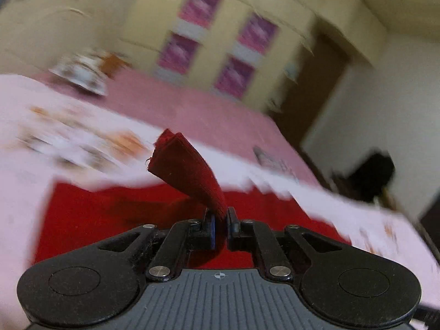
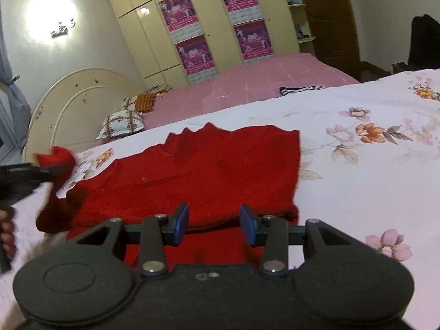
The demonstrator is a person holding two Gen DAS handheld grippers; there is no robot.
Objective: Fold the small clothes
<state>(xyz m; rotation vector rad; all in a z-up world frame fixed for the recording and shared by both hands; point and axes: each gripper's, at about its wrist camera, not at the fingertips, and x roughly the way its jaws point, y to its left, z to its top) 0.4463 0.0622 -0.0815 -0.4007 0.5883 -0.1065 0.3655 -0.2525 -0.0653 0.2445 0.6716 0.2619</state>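
A small red sweater (image 2: 203,170) lies on the floral bedsheet (image 2: 371,181). My left gripper (image 1: 220,222) is shut on a red sleeve end (image 1: 187,170) and holds it up above the garment's body (image 1: 115,220). In the right wrist view the left gripper (image 2: 41,173) shows at the far left, holding the sleeve (image 2: 57,156) lifted. My right gripper (image 2: 214,220) is open and empty, its blue pads (image 2: 181,220) just above the sweater's near edge.
A pink bed cover (image 2: 261,82) lies beyond the sheet, with pillows (image 2: 123,123) by a cream headboard (image 2: 74,101). A striped black-and-white cloth (image 2: 297,90) lies on the pink cover. Cream wardrobes with pink posters (image 2: 192,52) stand behind.
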